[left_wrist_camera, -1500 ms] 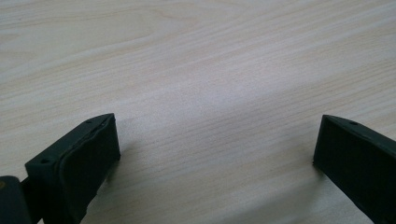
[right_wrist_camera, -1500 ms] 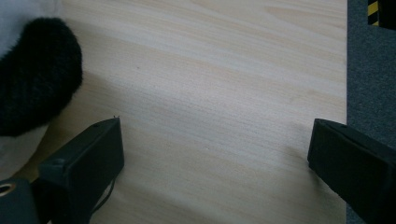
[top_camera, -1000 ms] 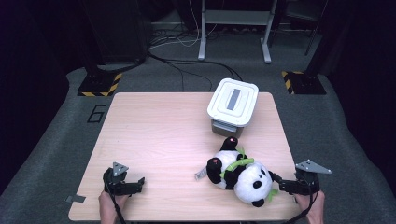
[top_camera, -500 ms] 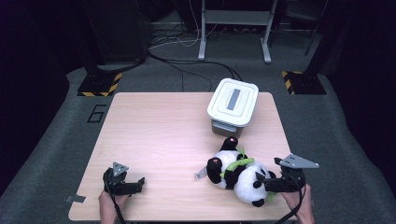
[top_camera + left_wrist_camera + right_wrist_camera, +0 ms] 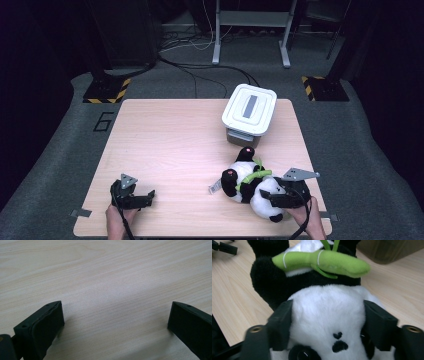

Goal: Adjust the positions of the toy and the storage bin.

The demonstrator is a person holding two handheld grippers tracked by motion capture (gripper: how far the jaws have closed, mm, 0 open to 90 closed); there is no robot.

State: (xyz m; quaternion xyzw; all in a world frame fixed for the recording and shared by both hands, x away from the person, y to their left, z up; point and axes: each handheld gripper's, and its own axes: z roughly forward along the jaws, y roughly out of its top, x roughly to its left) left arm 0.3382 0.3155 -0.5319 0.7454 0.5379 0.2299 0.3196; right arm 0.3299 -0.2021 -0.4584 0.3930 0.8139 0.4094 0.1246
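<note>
Right gripper (image 5: 327,322) jaws have just been closing onto the black-and-white plush panda's (image 5: 252,184) head, body stretching away toward the lidded white plastic bin (image 5: 248,113); left gripper (image 5: 134,195) sits wide open, empty.

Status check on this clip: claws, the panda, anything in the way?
Right claw has just been closing, pads squeezing the plush panda's head. Left claw open, idle on the table. Lidded bin beyond, apart.
</note>
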